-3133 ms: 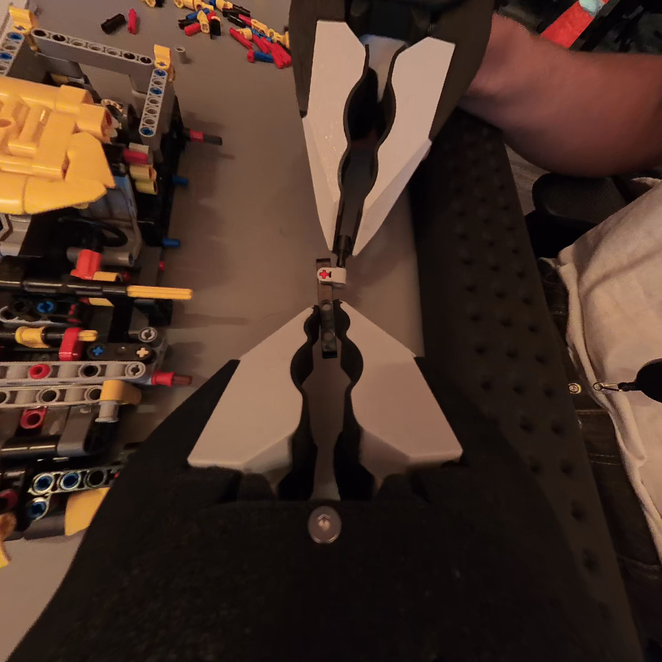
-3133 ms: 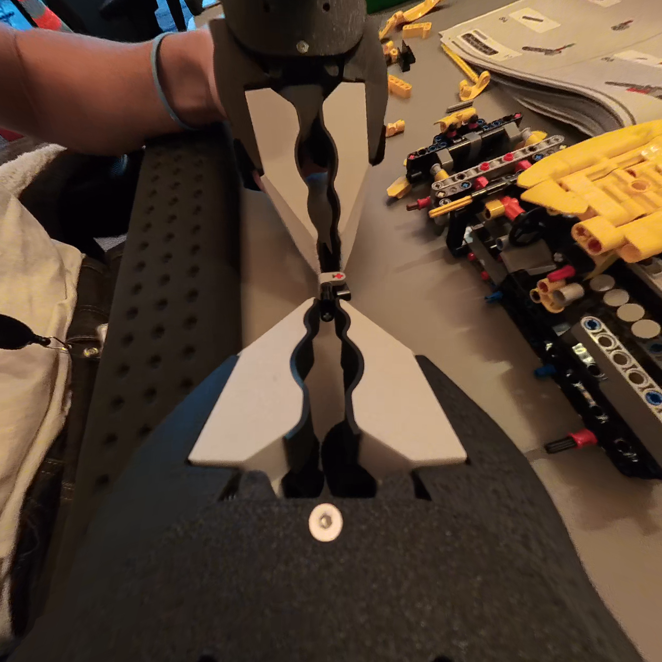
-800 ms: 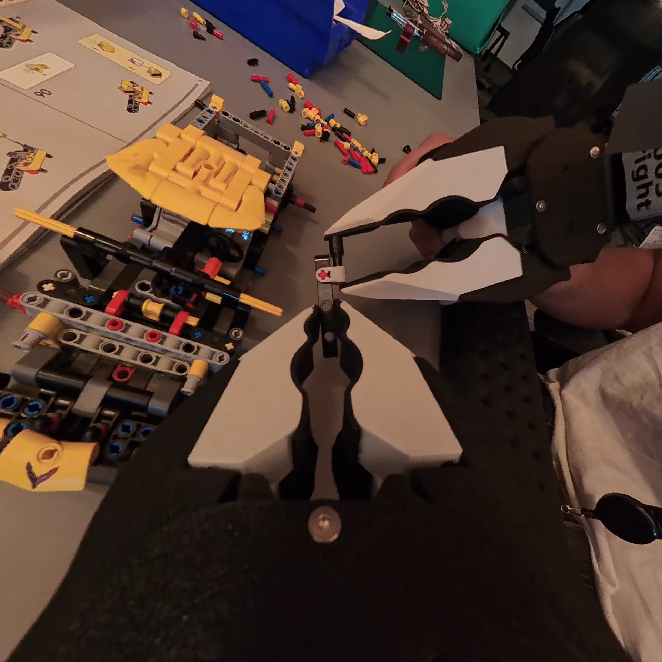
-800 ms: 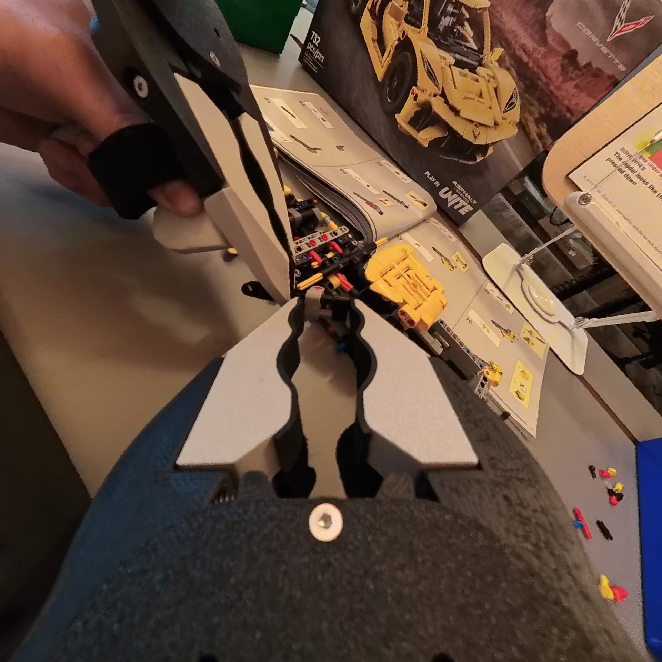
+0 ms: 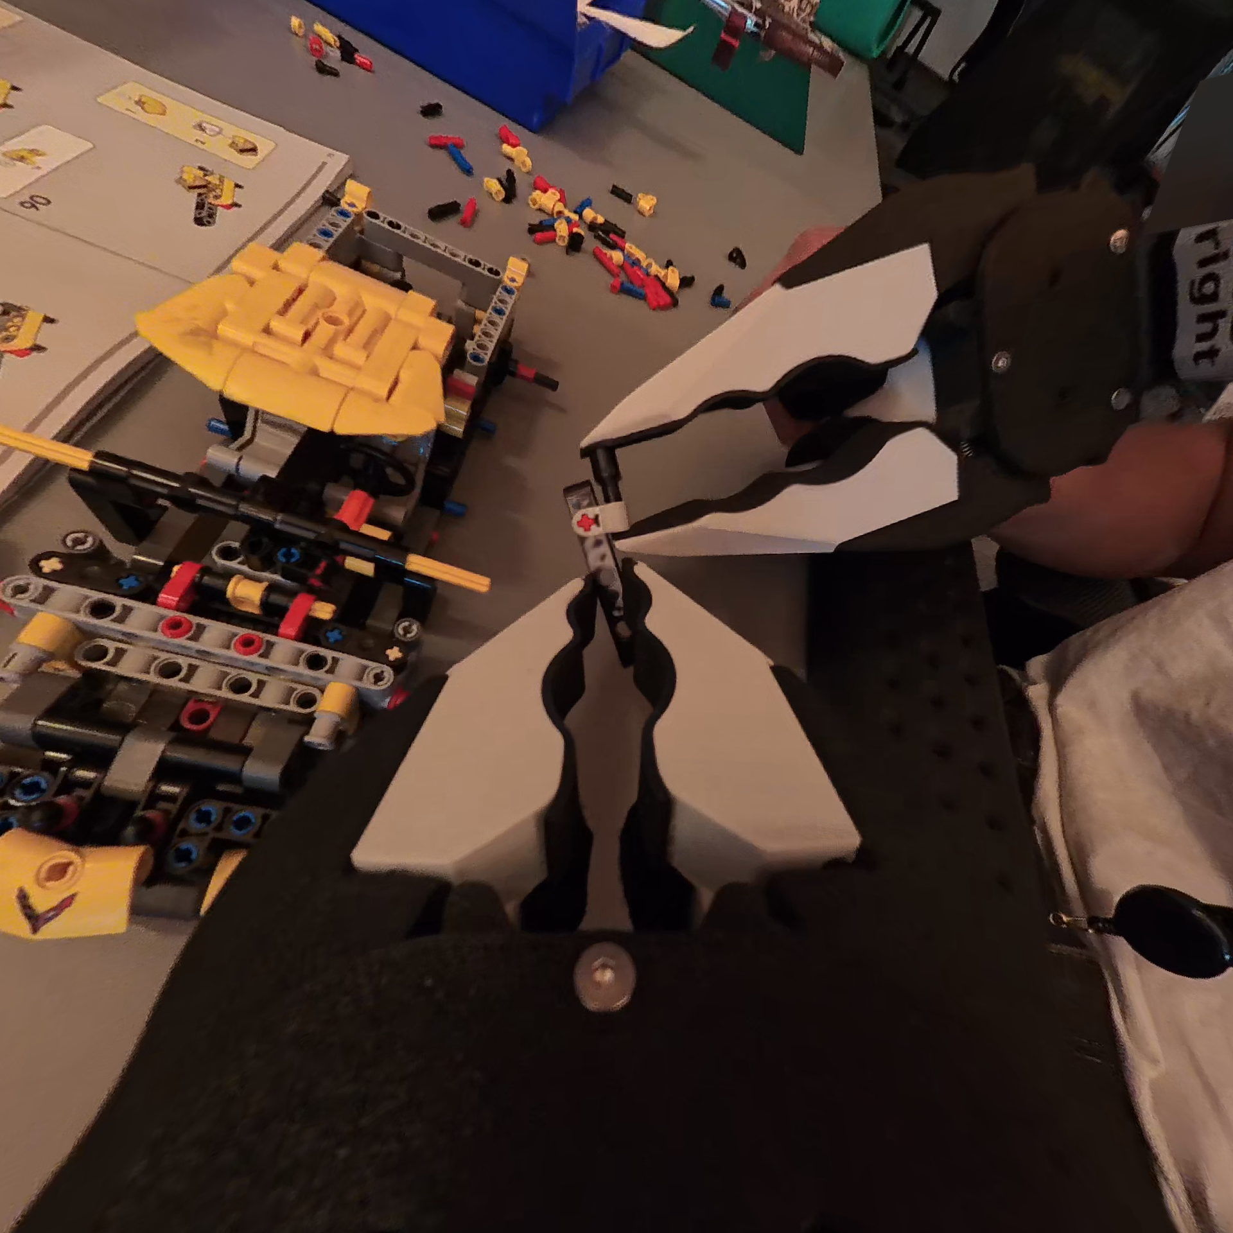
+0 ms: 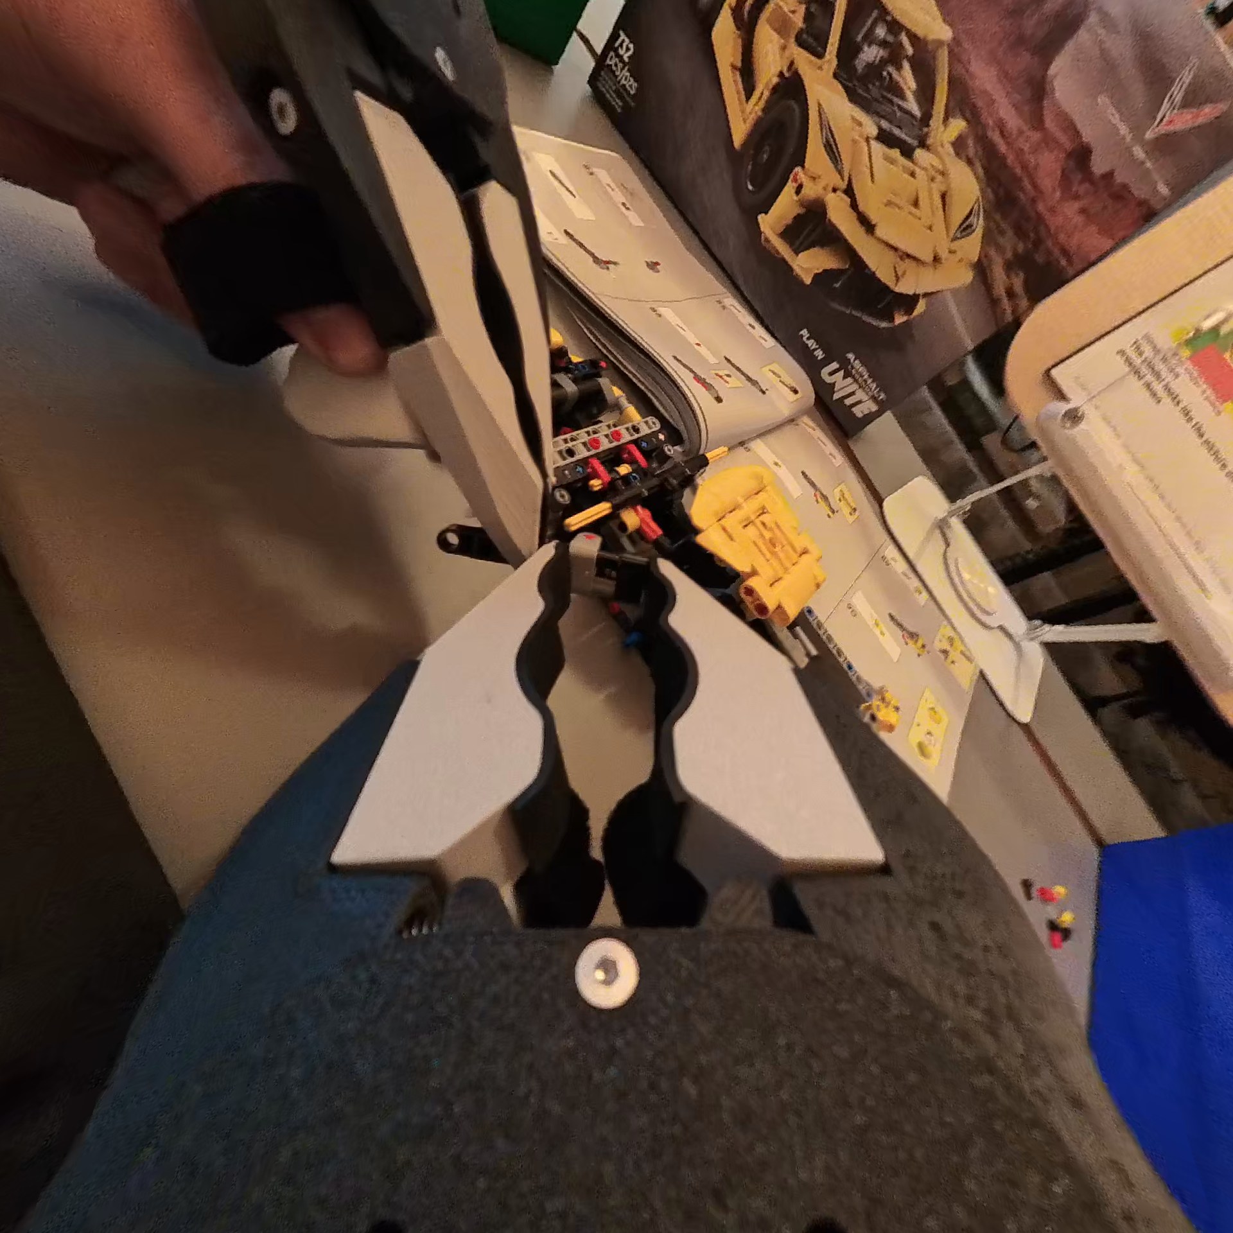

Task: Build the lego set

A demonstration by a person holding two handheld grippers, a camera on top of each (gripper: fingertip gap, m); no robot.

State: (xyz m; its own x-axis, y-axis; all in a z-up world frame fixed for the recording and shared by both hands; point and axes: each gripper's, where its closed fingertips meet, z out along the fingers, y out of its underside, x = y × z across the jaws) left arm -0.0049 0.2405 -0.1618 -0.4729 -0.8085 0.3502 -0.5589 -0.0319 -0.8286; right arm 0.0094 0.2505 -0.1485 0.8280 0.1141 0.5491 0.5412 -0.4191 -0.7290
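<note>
Clamped by the left gripper (image 5: 608, 587) at centre frame: a thin dark liftarm (image 5: 612, 604), fingertips closed on its lower end, the piece standing up past them. Met from the right by the right gripper (image 5: 604, 497), fingers parted – upper tip on a black pin (image 5: 606, 467), lower tip under a small grey connector (image 5: 600, 522) with a red cross-shaped axle end, fitted on the top of the liftarm. Seen in the right wrist view too: right gripper (image 6: 604, 567) with its fingers apart, the grey connector (image 6: 587, 564) and black pin between the tips, though whether actually squeezed could not be told. Lay further out, in the left half of the left wrist view, the part-built car model (image 5: 253, 534) on the grey table (image 5: 634, 360) – yellow bodywork panel (image 5: 307, 347) on top, grey beams with red and blue pins below. Scattered toward the upper centre: loose small pieces (image 5: 587, 227) in red, yellow, blue and black. Open at upper left: the instruction booklet (image 5: 133, 173); behind it, a blue bin (image 5: 480, 47). Stood at the upper right of the right wrist view: the set's box (image 6: 901, 167), showing a yellow car.
</note>
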